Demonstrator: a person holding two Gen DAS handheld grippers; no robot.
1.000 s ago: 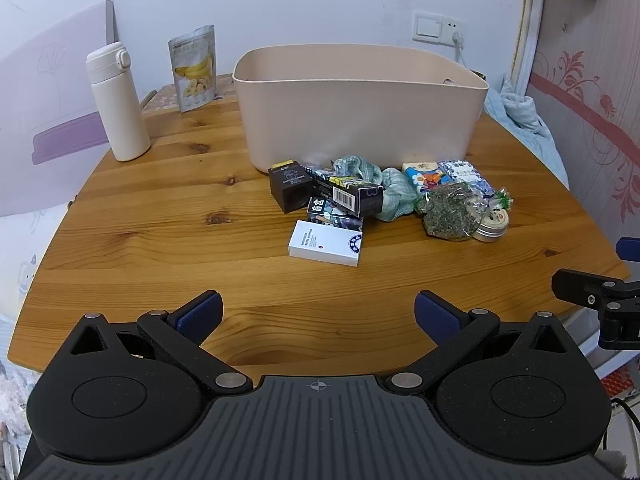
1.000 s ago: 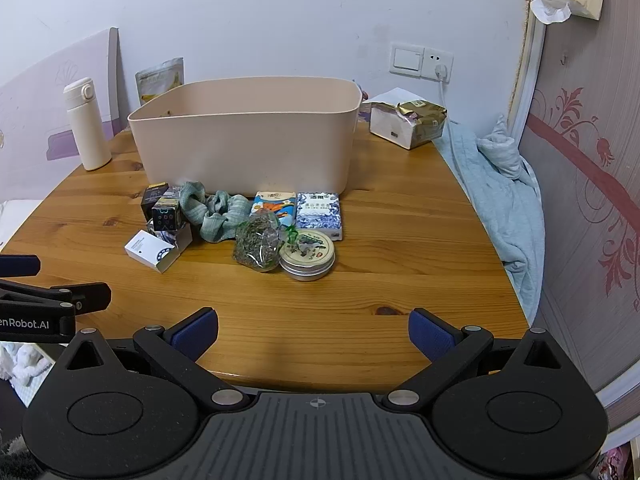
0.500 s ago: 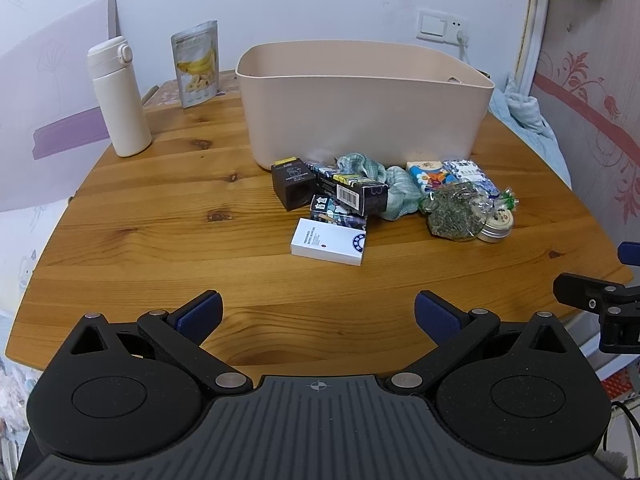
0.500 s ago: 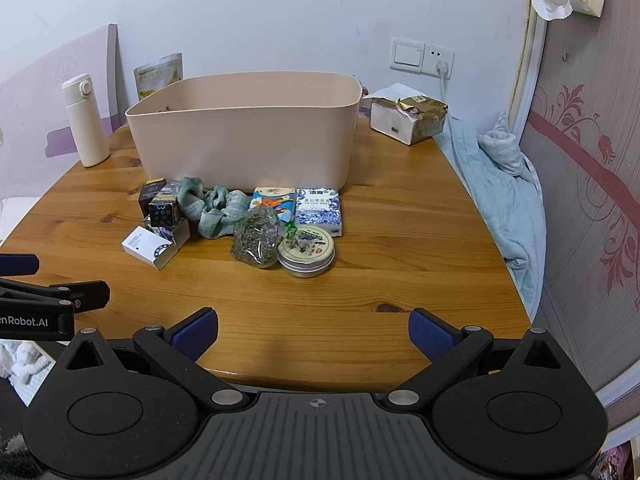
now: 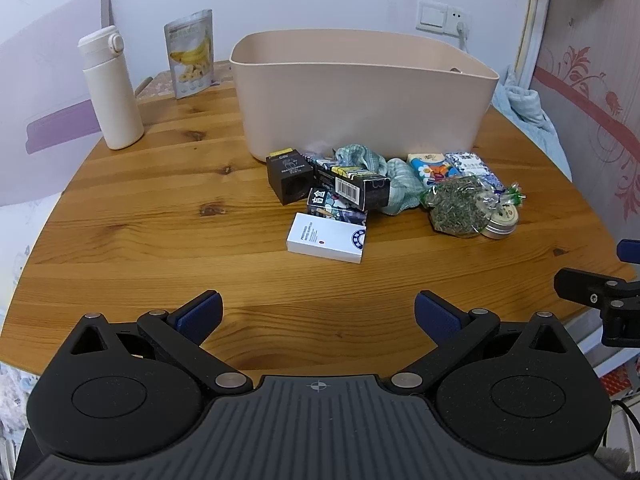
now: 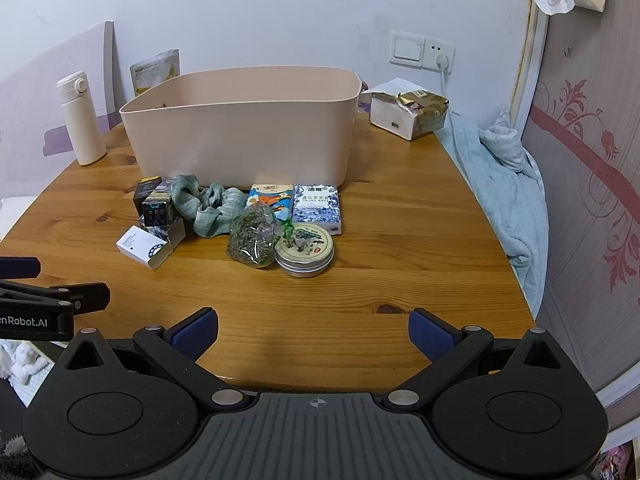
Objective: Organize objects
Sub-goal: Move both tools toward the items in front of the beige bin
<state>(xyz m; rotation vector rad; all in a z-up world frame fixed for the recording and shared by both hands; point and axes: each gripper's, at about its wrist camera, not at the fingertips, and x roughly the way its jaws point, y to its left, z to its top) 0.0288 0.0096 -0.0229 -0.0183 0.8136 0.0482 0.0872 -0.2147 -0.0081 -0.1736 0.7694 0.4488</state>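
The left gripper (image 5: 316, 316) sits slightly nearer the round wooden table (image 5: 160, 216) and the pale pink plastic bin (image 5: 360, 96). The right gripper (image 6: 314, 330) likewise stands marginally closer to the clutter.

- The left wrist view looks forward along the left gripper (image 5: 318, 314) from the near edge of the round wooden table (image 5: 160, 216), facing the far wall, angled slightly down.
- The right wrist view looks the same way along the right gripper (image 6: 313, 326), from further right along that edge.
- Both sit well back from the beige bin (image 5: 360, 92) and the small items in front of it.
- The 2 views share the bin (image 6: 240, 128), the white box (image 5: 326, 238) (image 6: 146, 246), the white bottle (image 5: 112, 88) (image 6: 82, 118) and the wall.
- Each camera catches the other gripper at its frame edge.
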